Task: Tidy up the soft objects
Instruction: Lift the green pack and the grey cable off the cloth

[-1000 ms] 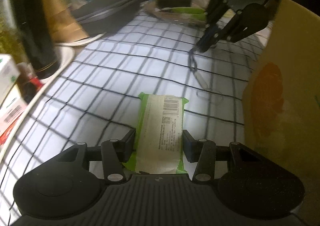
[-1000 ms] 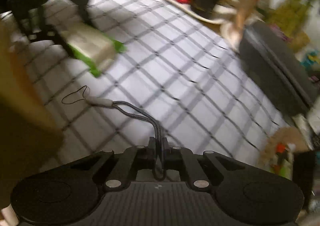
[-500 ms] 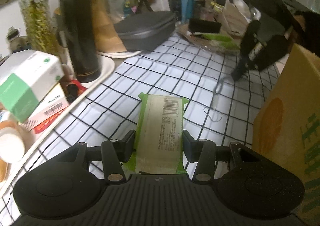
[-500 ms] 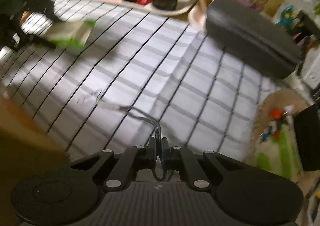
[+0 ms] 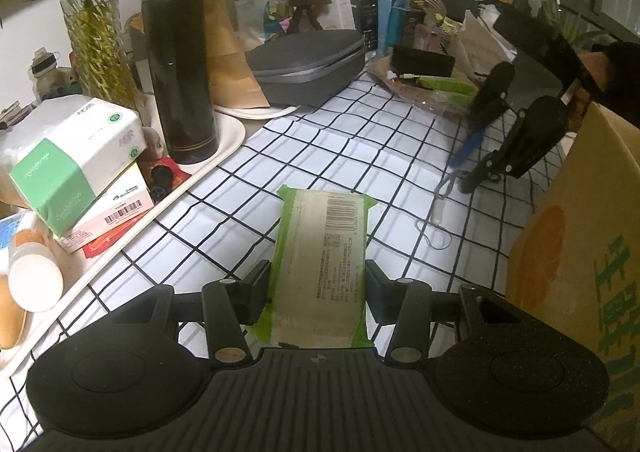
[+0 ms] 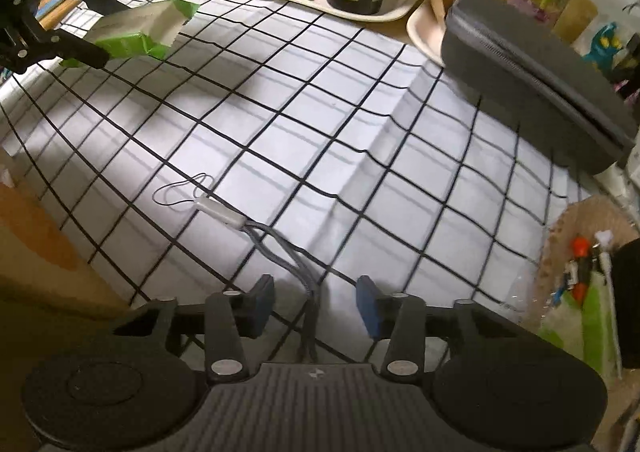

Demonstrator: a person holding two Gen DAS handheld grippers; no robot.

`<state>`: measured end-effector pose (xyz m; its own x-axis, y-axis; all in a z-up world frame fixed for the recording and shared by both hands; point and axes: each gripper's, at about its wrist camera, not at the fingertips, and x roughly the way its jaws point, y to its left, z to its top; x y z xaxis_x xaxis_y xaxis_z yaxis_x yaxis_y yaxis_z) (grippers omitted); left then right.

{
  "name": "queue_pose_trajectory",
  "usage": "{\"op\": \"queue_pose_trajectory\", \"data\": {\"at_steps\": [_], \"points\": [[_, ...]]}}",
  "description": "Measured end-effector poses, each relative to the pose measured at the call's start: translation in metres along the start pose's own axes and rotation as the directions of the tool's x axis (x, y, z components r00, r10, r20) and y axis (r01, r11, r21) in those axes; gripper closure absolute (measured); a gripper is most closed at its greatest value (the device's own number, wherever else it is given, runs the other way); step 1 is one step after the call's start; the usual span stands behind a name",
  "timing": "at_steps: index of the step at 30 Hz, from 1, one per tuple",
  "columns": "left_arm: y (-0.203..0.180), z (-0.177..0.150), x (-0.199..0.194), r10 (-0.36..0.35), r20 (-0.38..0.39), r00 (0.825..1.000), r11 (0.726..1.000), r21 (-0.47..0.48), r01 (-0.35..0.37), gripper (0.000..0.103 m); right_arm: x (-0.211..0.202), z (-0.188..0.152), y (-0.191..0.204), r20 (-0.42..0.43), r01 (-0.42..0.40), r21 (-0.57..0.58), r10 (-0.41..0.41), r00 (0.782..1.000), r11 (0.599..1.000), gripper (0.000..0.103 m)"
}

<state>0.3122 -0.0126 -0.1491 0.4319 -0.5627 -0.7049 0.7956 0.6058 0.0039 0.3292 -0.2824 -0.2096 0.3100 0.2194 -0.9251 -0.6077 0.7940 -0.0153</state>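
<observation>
My left gripper [image 5: 317, 294] is shut on a green-edged pack of wipes [image 5: 322, 264], held above the checked cloth [image 5: 360, 156]; the same pack [image 6: 140, 32] shows at the upper left of the right wrist view. The right gripper [image 6: 314, 302] has its jaws opening, and the grey lanyard cord [image 6: 280, 248] lies loose between them, untouched by the pads. Its clasp [image 6: 218, 212] and thin loop [image 6: 180, 192] rest on the cloth. From the left wrist view, the right gripper [image 5: 464, 172] stands over the cord [image 5: 440, 204] beside the cardboard box [image 5: 576, 252].
A white tray [image 5: 232, 132] on the left carries a black flask [image 5: 176, 52], tissue boxes [image 5: 68, 156] and bottles. A grey zip case [image 5: 308, 64] lies at the back, with a vase [image 5: 92, 12] and clutter behind. The cardboard box [image 6: 36, 252] borders the cloth.
The right gripper's jaws have parted and let go of the lanyard cord, which now lies slack on the cloth. The left gripper with the wipes rose a little.
</observation>
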Motion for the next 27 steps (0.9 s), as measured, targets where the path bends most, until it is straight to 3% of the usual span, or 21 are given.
{"op": "queue_pose_trajectory", "data": {"at_steps": [1, 4, 10, 27], "points": [[0.000, 0.000, 0.000, 0.003, -0.003, 1.000, 1.000, -0.001, -0.003, 0.056, 0.001, 0.000, 0.000, -0.010, -0.021, 0.004, 0.021, 1.000, 1.000, 0.079], [0.000, -0.002, 0.002, 0.040, -0.029, 0.999, 0.999, -0.004, -0.041, 0.056, 0.000, -0.002, 0.005, -0.011, -0.050, 0.004, 0.050, 0.999, 0.999, 0.096], [0.009, 0.001, -0.018, 0.100, -0.018, 0.995, 0.991, -0.085, -0.101, 0.056, -0.014, 0.000, 0.008, 0.043, -0.033, 0.012, 0.032, 0.999, 0.999, 0.096], [-0.034, 0.034, -0.125, 0.246, 0.063, 0.967, 0.966, -0.101, -0.239, 0.056, -0.103, 0.013, 0.039, 0.240, 0.039, 0.065, -0.054, 0.969, 0.997, 0.096]]}}
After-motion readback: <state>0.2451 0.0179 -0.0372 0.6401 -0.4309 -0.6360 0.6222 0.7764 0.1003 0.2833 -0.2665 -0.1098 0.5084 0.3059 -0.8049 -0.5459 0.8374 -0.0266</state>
